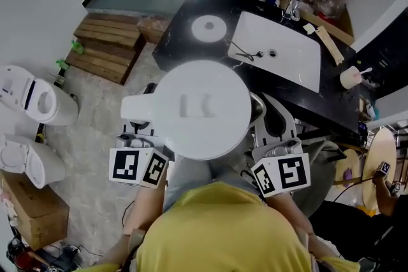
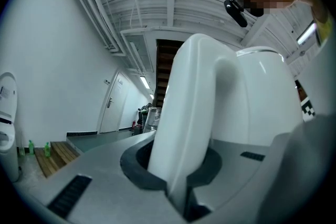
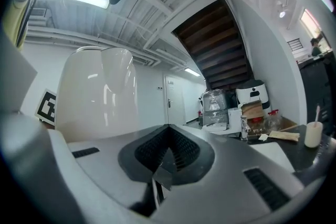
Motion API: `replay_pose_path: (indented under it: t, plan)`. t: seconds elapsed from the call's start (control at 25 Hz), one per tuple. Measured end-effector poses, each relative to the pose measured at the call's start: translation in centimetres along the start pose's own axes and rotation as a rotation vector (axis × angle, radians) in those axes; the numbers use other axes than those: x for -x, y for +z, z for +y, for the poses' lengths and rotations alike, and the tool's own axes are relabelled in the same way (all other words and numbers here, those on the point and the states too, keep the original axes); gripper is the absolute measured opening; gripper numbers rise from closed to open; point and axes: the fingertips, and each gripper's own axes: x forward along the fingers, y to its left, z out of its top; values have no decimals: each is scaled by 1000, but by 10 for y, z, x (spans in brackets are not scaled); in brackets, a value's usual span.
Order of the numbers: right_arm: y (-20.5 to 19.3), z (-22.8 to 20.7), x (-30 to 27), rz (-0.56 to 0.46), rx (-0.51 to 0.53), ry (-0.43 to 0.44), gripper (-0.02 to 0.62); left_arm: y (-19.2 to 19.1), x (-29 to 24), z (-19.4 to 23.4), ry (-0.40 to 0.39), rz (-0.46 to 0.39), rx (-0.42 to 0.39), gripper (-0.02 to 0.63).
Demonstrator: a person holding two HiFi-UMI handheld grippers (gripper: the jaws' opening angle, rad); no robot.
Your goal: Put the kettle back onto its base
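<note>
Head view looks steeply down on a black counter [image 1: 185, 16] that runs from the upper centre of the frame to the right edge. A white sink [image 1: 284, 51] is set into it. Below the counter, in the middle of the frame, hangs the white kettle [image 1: 201, 108], seen from above with its lid closed and its handle [image 1: 137, 110] pointing to the left of the frame. It is in the air in front of the counter's near edge, well apart from its base [image 1: 209, 27], a white round disc that lies bare on the counter just left of the sink. At the left edge of the frame two white toilets [image 1: 35, 102] stand on the floor, with a wooden pallet [image 1: 105, 44] above them. The left gripper [image 2: 178, 165] is clamped on the kettle's handle: in the left gripper view the white handle rises upright from between the two dark pads, which press on it from both sides. The right gripper [image 3: 167, 152] has its jaws together with nothing between them. In the right gripper view the kettle's body stands just beside it at the left of the frame, and whether the two touch cannot be told. A small pale cup [image 1: 350, 76] sits on the counter to the right of the sink.
</note>
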Motion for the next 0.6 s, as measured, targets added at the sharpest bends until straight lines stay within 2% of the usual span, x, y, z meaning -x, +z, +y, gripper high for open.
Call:
replay_pose_path:
  t: [0.28,0.6]
  plan:
    - [0,-11,-20,8,5,6,15,-4,-23,10,12,7,10,34]
    - [3,-31,-62,15,13,-11,15,-4,-77,20,-23,6,17,34]
